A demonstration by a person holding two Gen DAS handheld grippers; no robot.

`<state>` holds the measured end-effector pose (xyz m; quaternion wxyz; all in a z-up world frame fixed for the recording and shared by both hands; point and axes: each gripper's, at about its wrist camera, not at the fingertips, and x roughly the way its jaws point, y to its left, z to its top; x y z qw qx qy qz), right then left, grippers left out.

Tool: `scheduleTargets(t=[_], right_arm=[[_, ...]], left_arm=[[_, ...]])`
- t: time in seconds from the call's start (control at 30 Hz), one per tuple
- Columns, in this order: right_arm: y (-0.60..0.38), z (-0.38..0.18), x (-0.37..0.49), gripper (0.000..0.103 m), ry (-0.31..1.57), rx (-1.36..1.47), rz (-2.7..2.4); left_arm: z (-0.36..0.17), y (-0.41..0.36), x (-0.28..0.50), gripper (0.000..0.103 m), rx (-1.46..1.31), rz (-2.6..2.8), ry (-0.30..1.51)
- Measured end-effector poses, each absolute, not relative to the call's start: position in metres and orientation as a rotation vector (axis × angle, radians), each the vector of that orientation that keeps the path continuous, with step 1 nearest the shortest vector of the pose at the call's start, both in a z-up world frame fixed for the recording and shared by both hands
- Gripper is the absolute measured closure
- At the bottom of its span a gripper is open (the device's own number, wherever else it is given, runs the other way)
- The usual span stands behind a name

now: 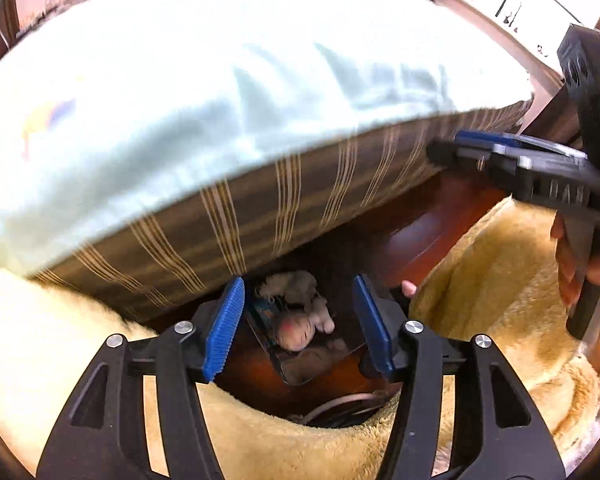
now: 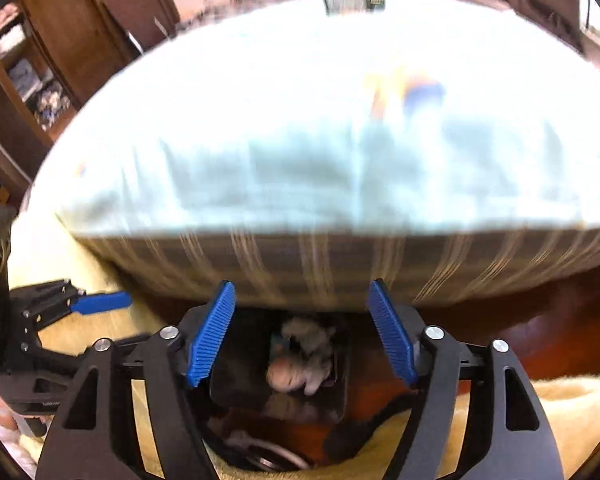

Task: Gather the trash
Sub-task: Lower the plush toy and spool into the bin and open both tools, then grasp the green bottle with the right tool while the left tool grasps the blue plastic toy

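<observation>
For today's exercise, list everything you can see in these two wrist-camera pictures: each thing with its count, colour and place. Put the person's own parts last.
Mattress: one, brown with tan stripes, across the middle.
Sheet: one, pale blue-green, covering the mattress top.
Bin: one, dark, on the floor below the mattress edge.
Trash: a crumpled pile, white, pink and some blue, inside the bin.
Rug: cream, fluffy, around the bin.
Floor: reddish-brown wood, under the bed.
Cable: one, white, near the bin's close side.
Shelves: brown wood, far left in the right view.
Left tool: black, blue pads, open, above the bin.
Right tool: same colours, open, above the bin.
Hand: one, holding the right tool.
</observation>
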<state>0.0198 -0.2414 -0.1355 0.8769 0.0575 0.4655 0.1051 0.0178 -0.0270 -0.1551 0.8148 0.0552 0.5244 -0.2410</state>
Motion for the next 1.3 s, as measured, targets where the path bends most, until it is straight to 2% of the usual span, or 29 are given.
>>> scheduleTargets(t=[0.13, 0.4, 0.7, 0.77, 0.83, 1.3], right_arm=[[-0.251, -0.098, 0.039, 0.024, 0.883, 0.109, 0.197], [-0.264, -0.065, 0.106, 0.024, 0.815, 0.154, 0.176], [-0.258, -0.072, 0.200, 0.024, 0.804, 0.098, 0.105], [-0.258, -0.077, 0.219, 0.021, 0.819, 0.102, 0.096], [-0.258, -0.082, 0.237, 0.012, 0.825, 0.098, 0.078], [-0.252, -0.101, 0.322, 0.010, 0.856, 0.037, 0.033]], left_arm=[[-0.120, -0.021, 0.026, 0.044, 0.129, -0.515, 1.040], [-0.068, -0.001, 0.075, 0.042, 0.112, -0.445, 0.938], [-0.078, -0.006, 0.173, 0.043, 0.021, -0.359, 0.946], [-0.079, -0.010, 0.193, 0.043, 0.029, -0.336, 0.933], [-0.080, -0.015, 0.208, 0.043, 0.040, -0.318, 0.925], [-0.104, -0.047, 0.306, 0.045, 0.046, -0.270, 0.949]])
